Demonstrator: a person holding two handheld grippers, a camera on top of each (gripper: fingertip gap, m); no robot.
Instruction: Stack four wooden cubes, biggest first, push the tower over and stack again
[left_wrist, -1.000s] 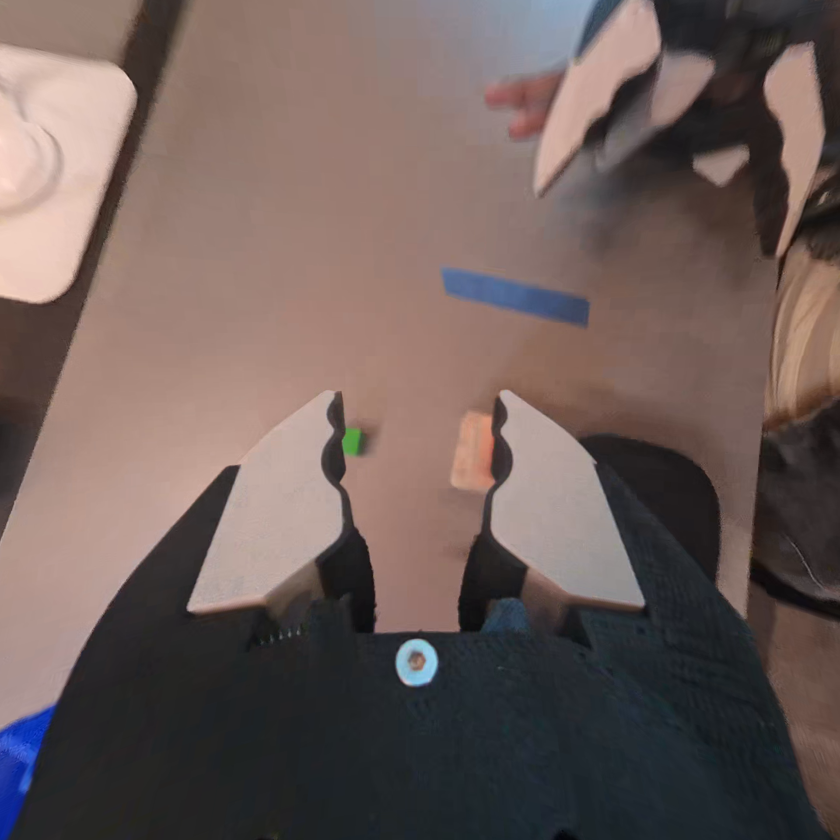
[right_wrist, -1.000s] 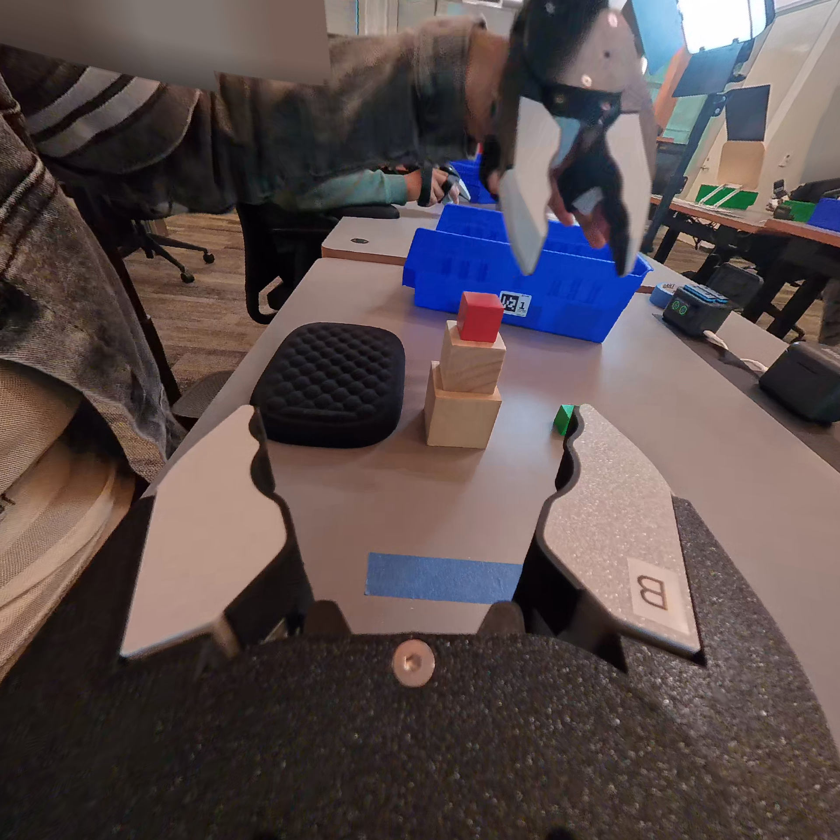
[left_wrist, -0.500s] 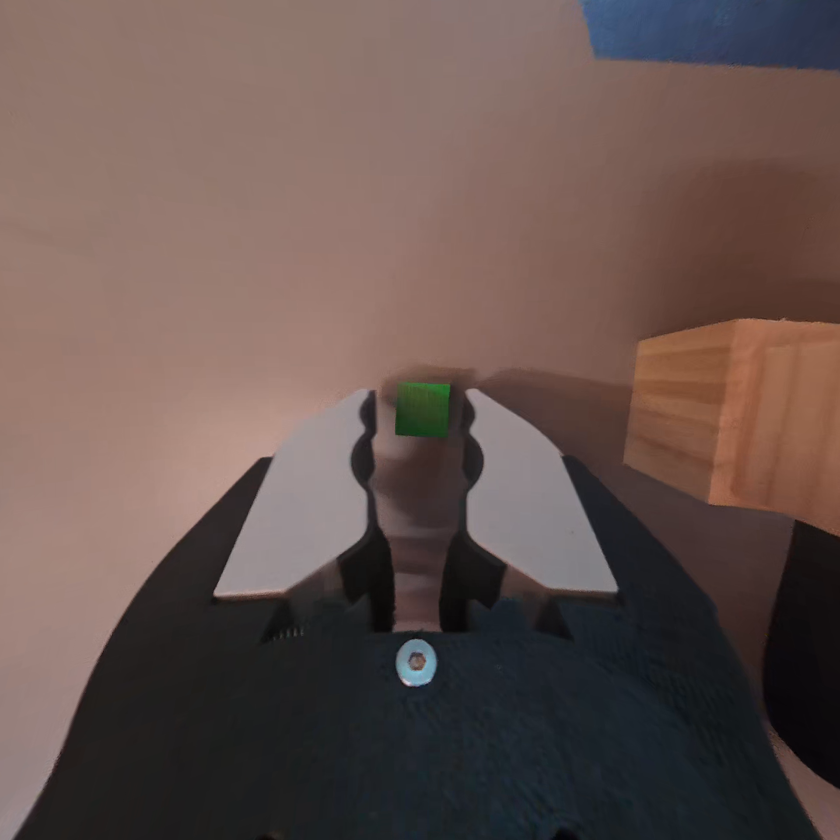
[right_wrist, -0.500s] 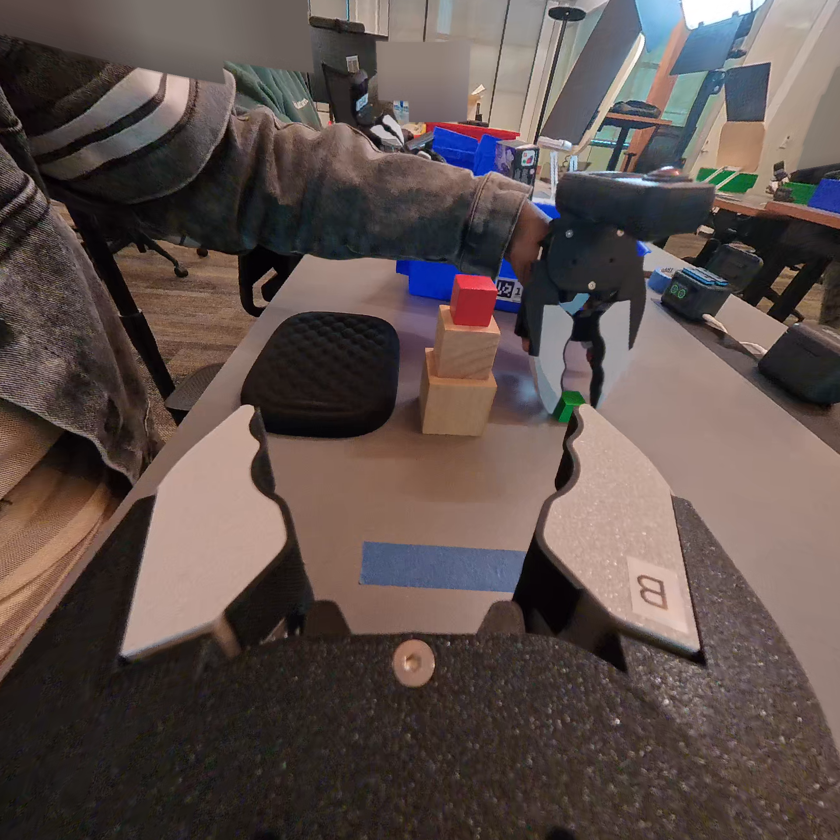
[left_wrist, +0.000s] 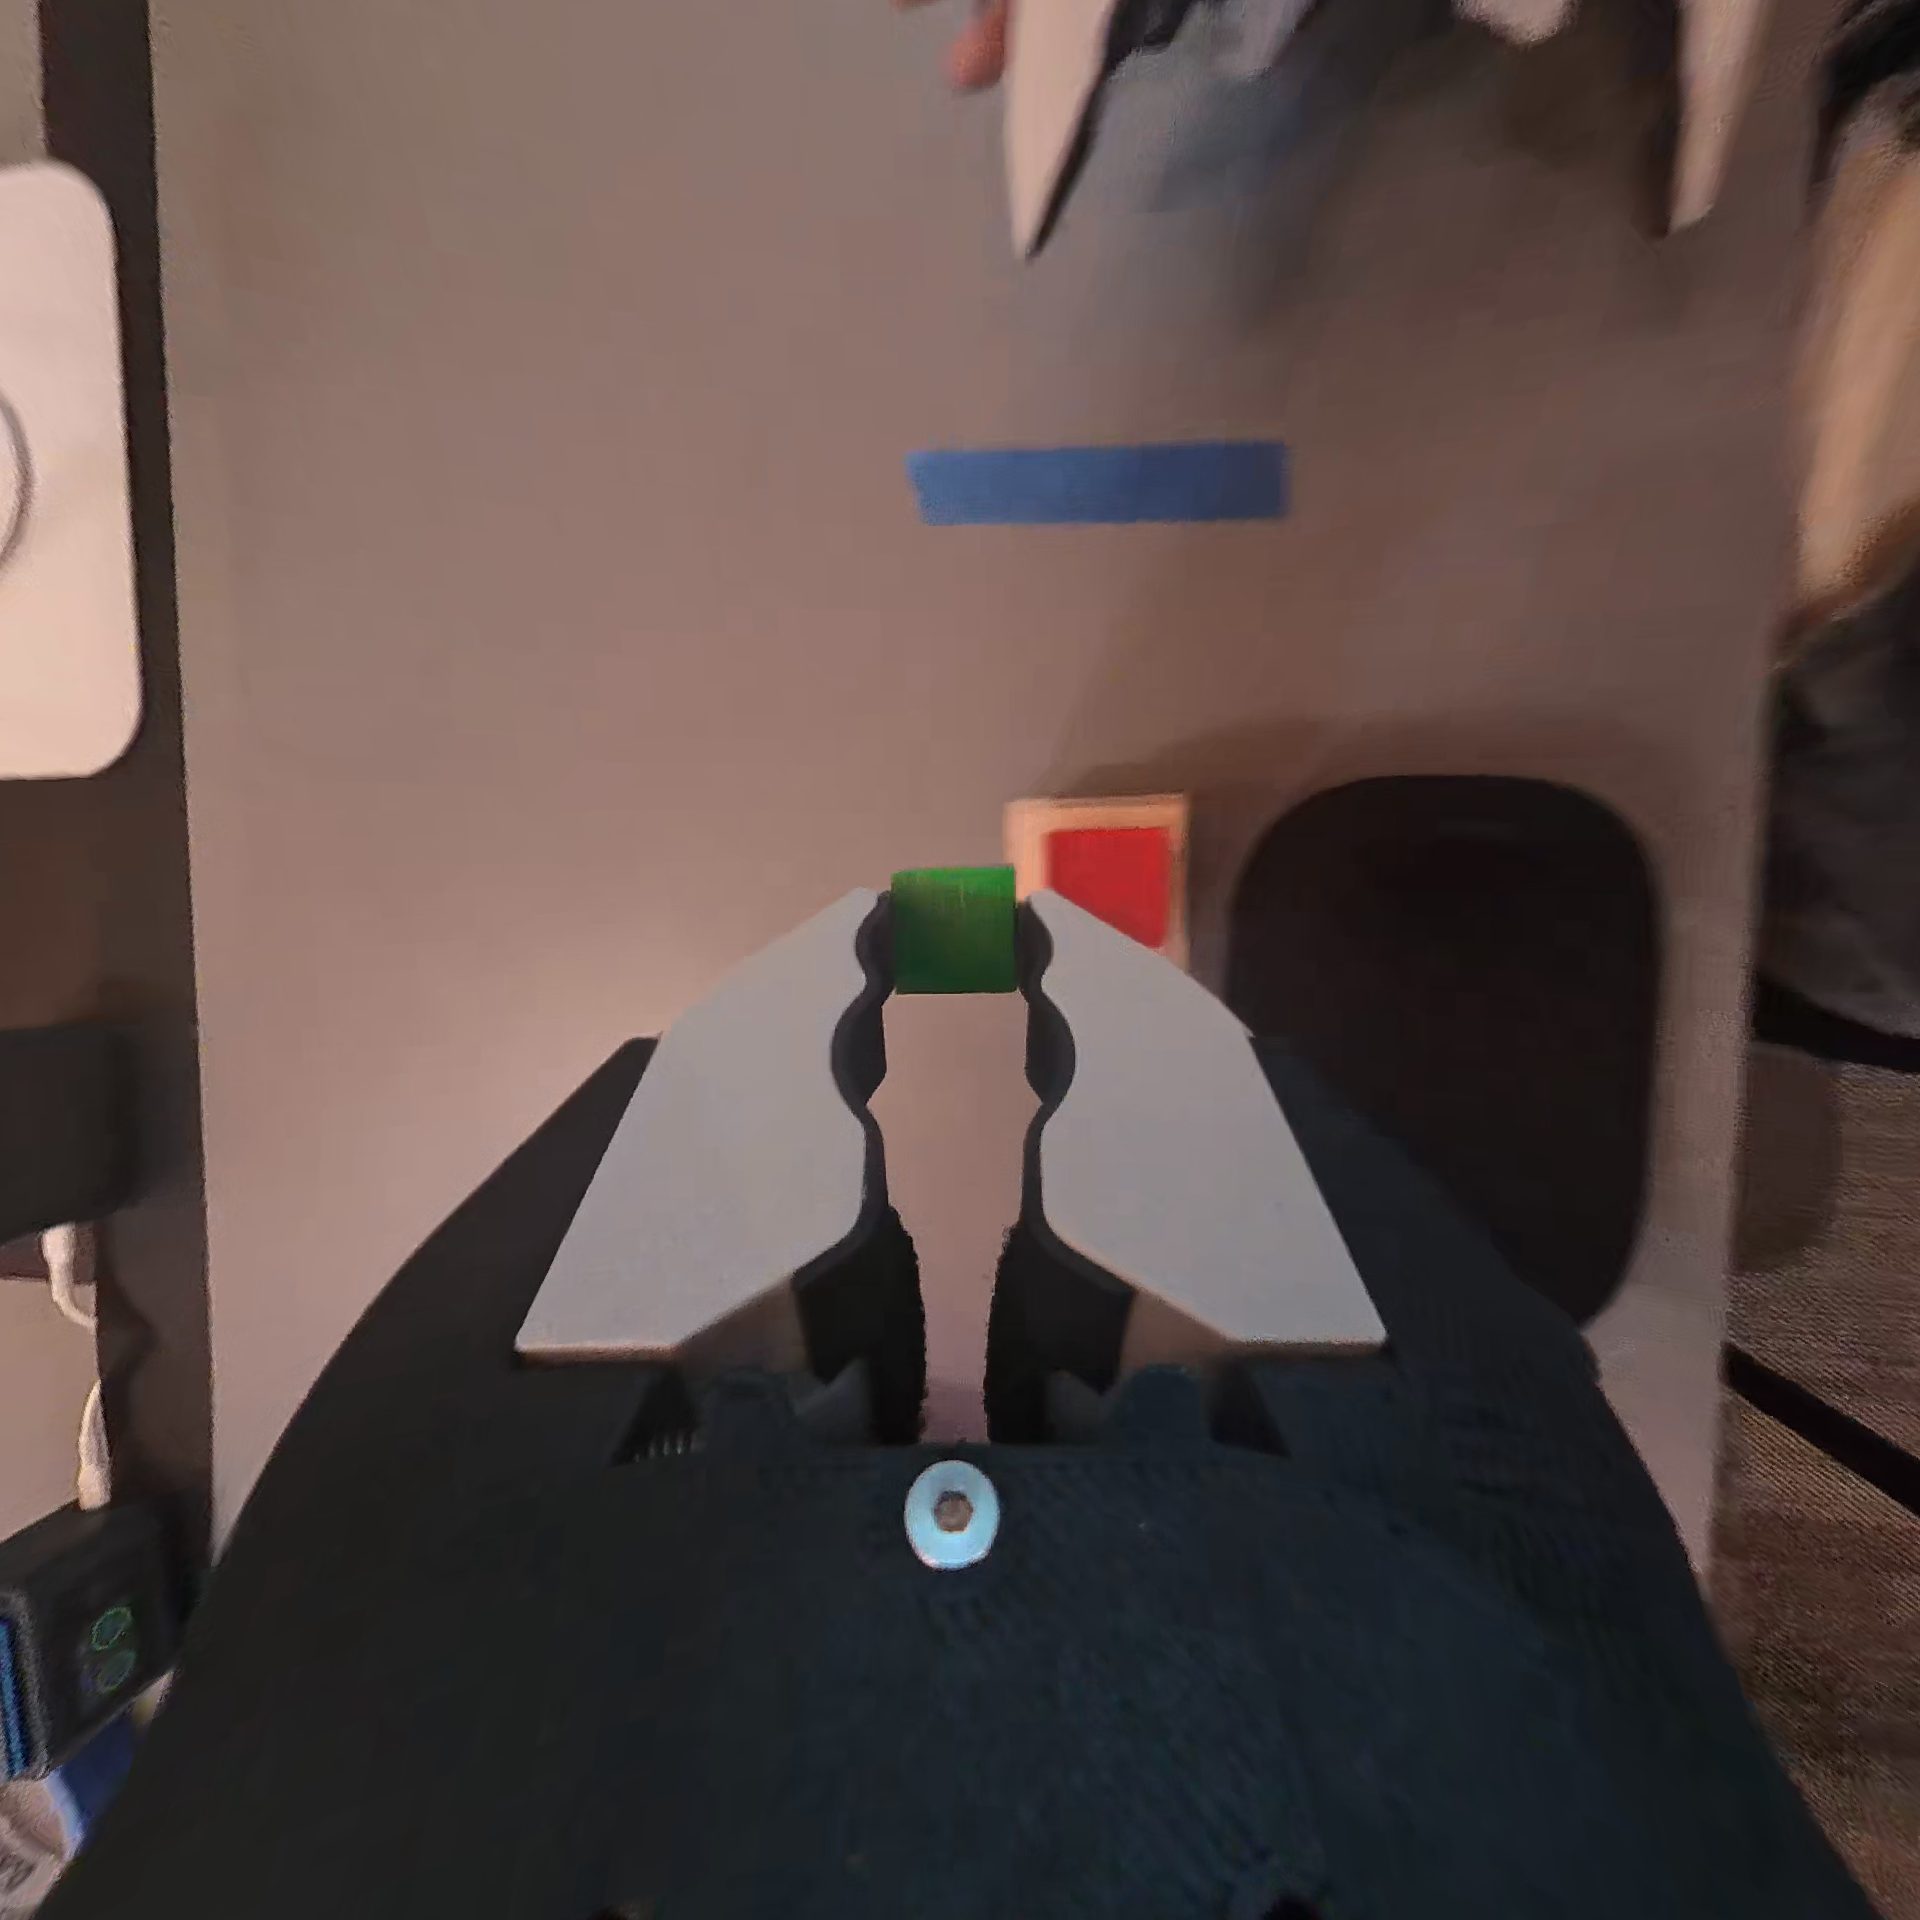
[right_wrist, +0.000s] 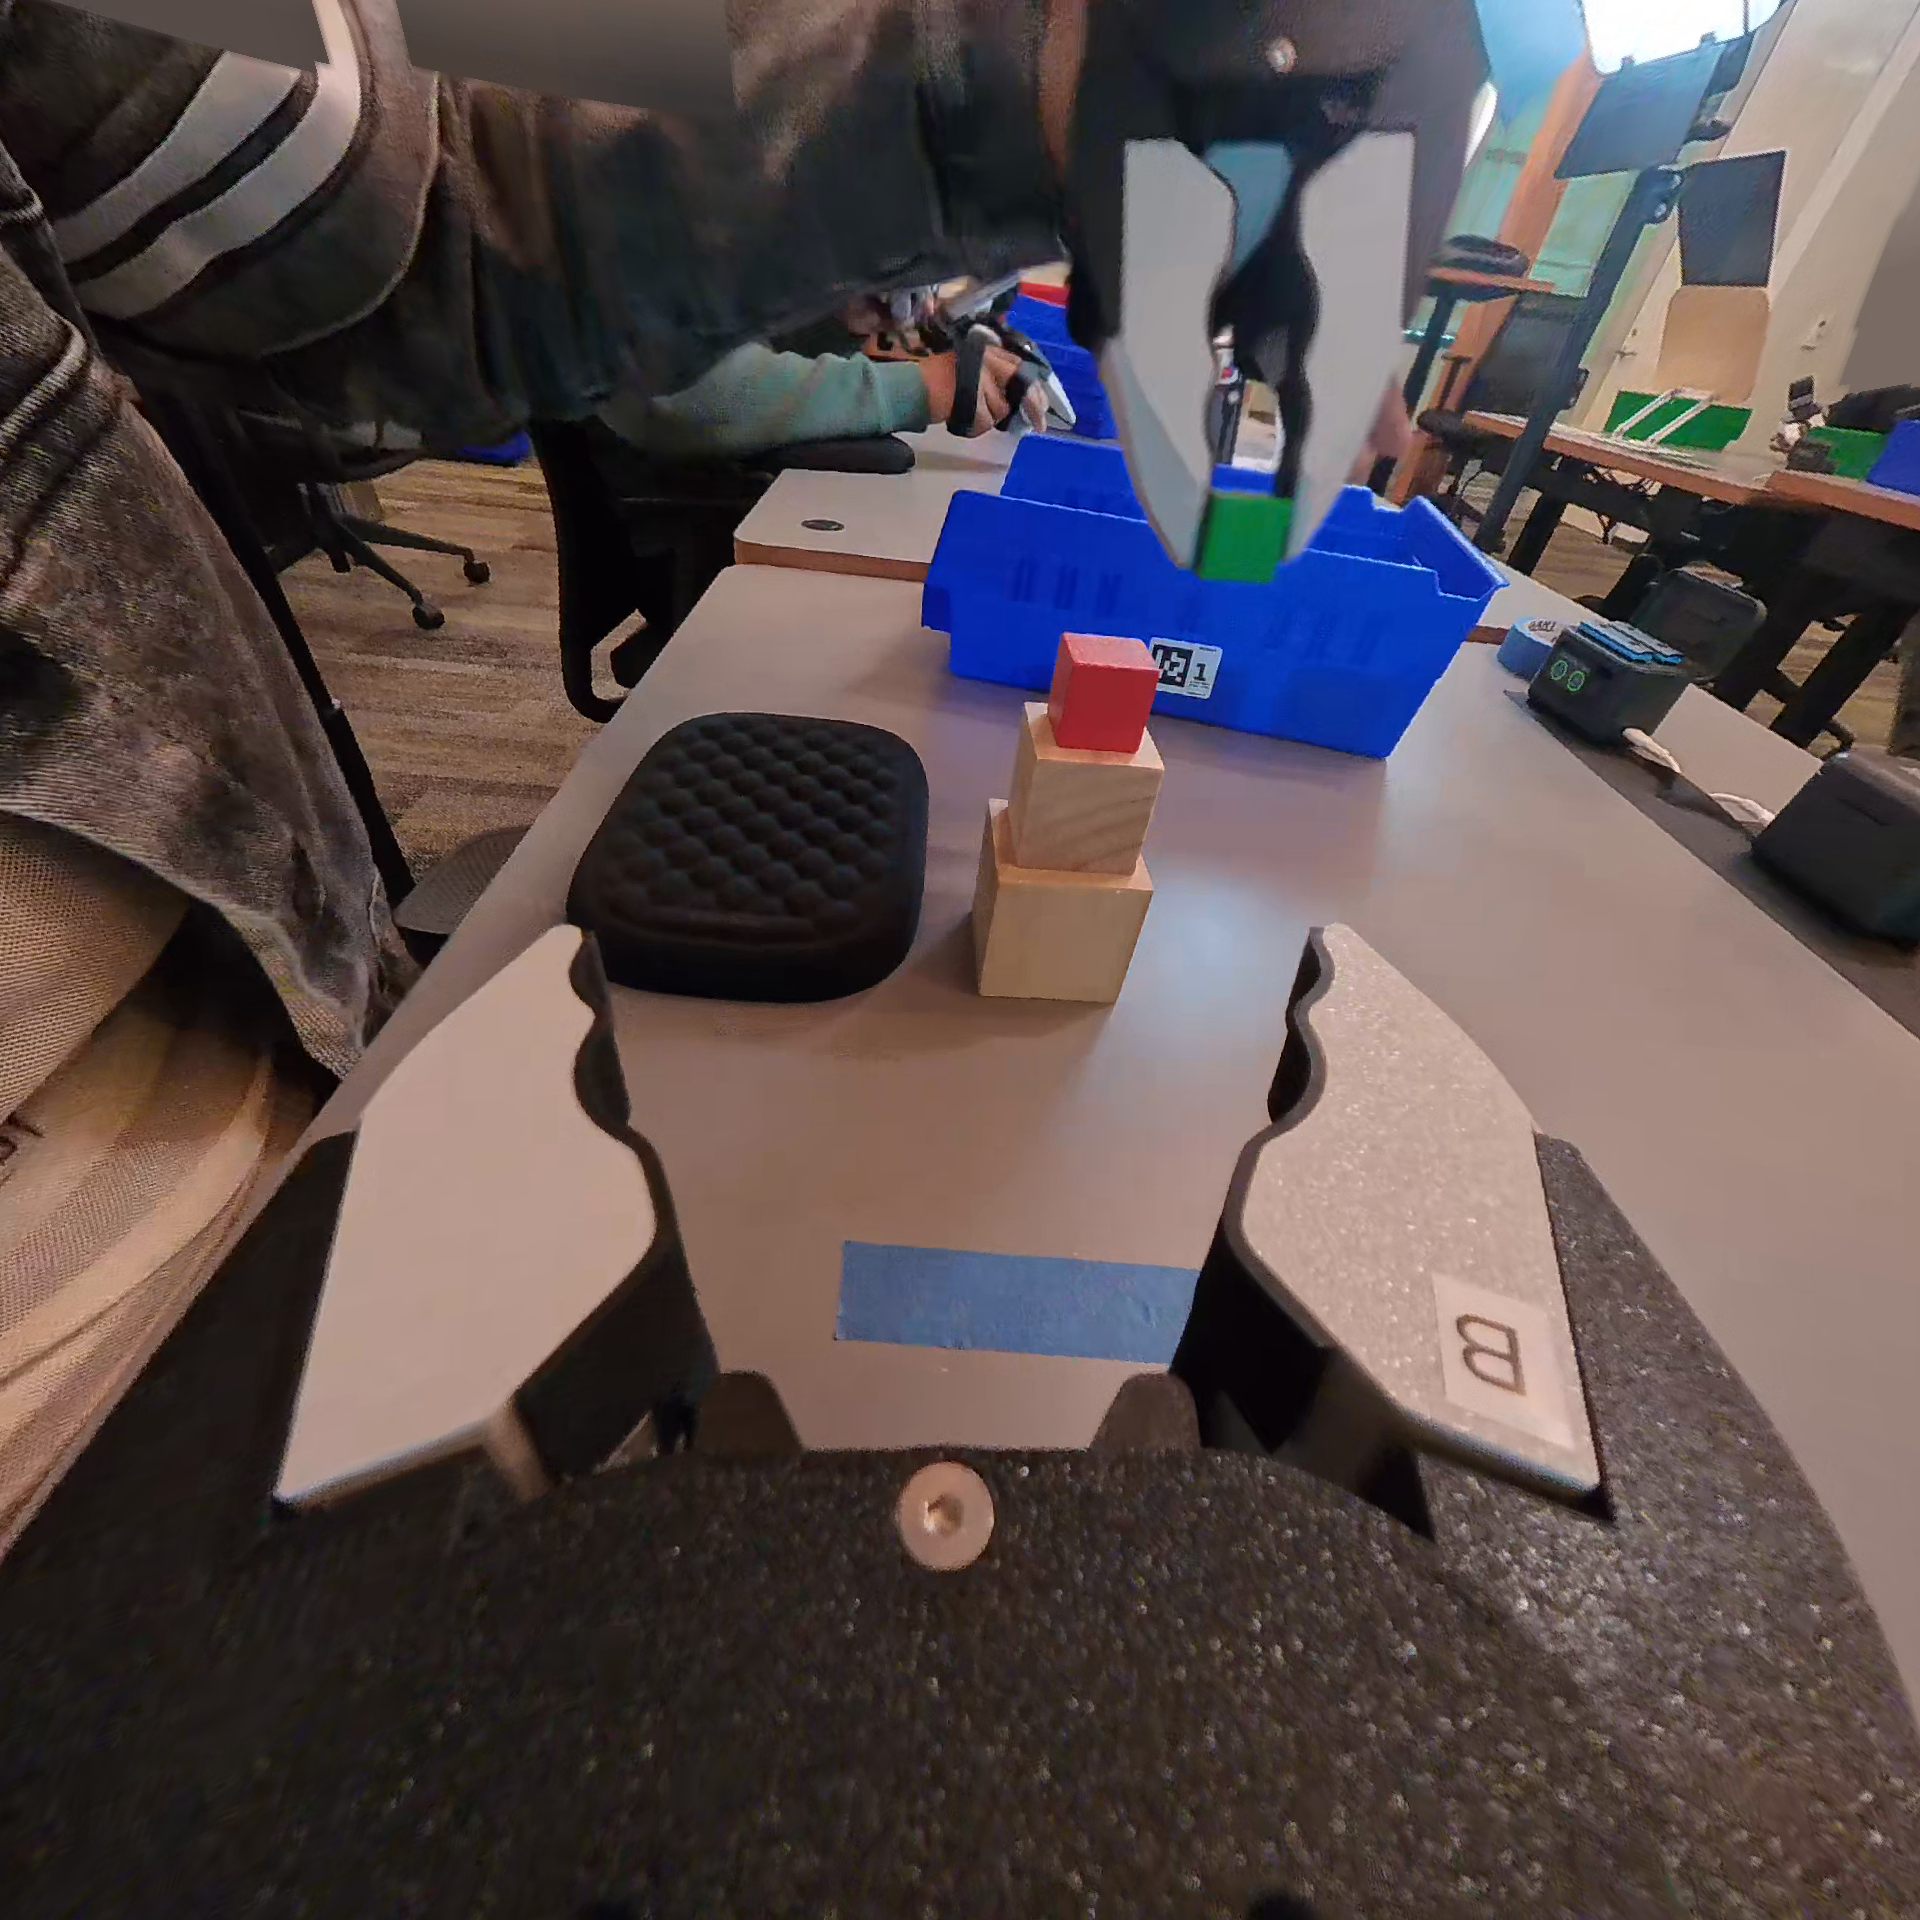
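Note:
My left gripper (left_wrist: 954, 925) is shut on a small green cube (left_wrist: 954, 928), with both pads pressed on its sides. It holds the cube in the air, above and a little to one side of the tower. The right wrist view shows the same gripper (right_wrist: 1242, 545) and the green cube (right_wrist: 1243, 536) high over the table. The tower has a large wooden cube (right_wrist: 1058, 933) at the bottom, a smaller wooden cube (right_wrist: 1086, 800) on it and a red cube (right_wrist: 1103, 691) on top. From above, the red cube (left_wrist: 1110, 883) shows in the left wrist view. My right gripper (right_wrist: 945, 992) is open and empty, low over the grey table (right_wrist: 1455, 935), in front of the tower.
A black quilted pad (right_wrist: 753, 852) lies left of the tower. A blue bin (right_wrist: 1351, 634) stands behind it. A strip of blue tape (right_wrist: 1013, 1299) lies on the table near my right gripper. Black devices (right_wrist: 1605, 681) sit at the right edge. A person's sleeve (right_wrist: 520, 208) reaches over.
My left gripper came down around the green cube on the table, shut on it and lifted it up toward the tower. My right gripper stayed open and nearly still.

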